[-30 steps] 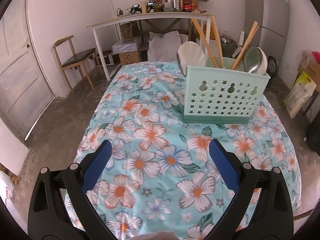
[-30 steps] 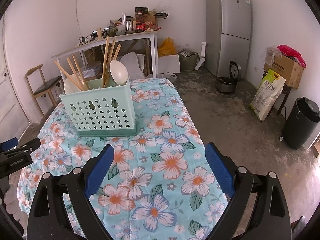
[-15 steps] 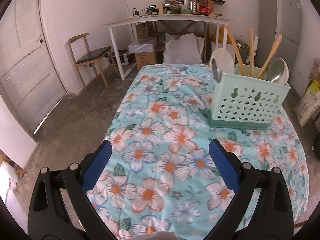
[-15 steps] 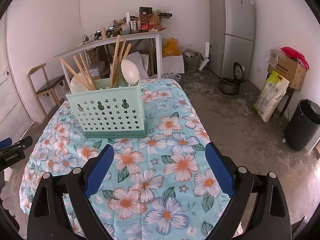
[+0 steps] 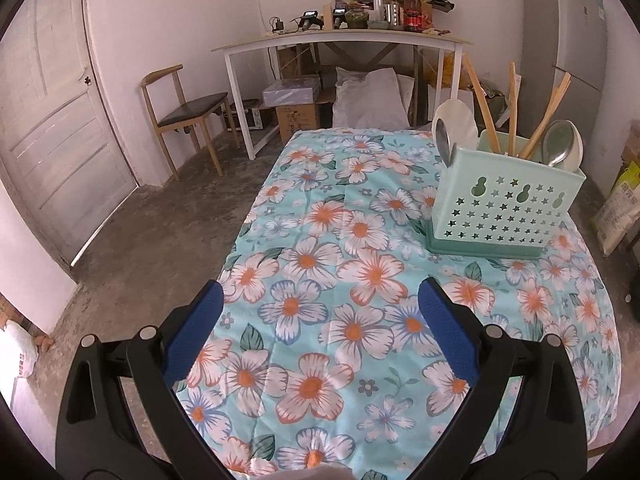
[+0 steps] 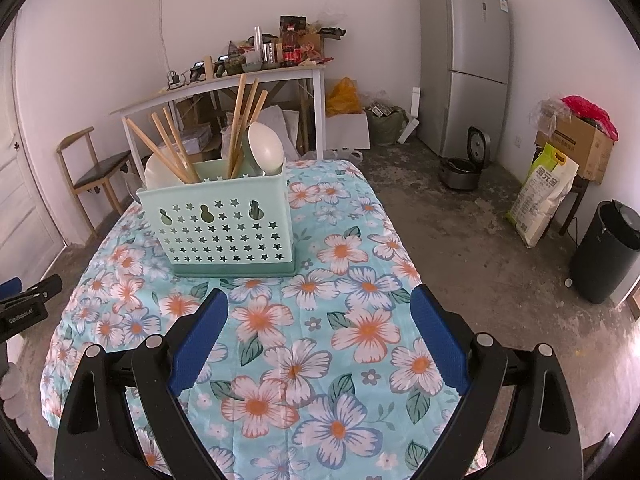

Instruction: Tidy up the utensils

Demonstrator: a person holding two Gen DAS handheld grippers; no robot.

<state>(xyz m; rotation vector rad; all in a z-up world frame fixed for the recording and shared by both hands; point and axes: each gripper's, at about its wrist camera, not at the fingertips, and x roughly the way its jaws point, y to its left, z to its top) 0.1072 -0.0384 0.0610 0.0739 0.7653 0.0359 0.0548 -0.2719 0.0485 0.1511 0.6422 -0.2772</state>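
Currently both idle, nothing gripped. Left black two-finger gripper with blue pads (image 5: 320, 320): spread wide, empty, low centre of left wrist view, hovering above floral turquoise tablecloth (image 5: 320, 264). Right black two-finger gripper with blue pads (image 6: 318, 326): likewise spread, empty, bottom centre of right wrist view.

Pale green perforated plastic utensil caddy (image 5: 506, 204): upright on the cloth, right of centre in left view, left of centre in right view, well apart from both grippers.

Counts: 1 caddy. Wooden chopsticks (image 6: 240, 128): about 6 sticks visible in right view, some overlapping, so count uncertain. White plastic rice paddles (image 6: 265, 148): 2. Metal spoons (image 5: 442, 142): 2 seen in left view. No loose utensils visible on the cloth.

Risks, judged: tall chopsticks leaning outward, so a careless reach likely to knock them or tip the light caddy; cloth loose, possibly sliding if caddy pushed; spoon bowls smooth, prone to slipping from pads.
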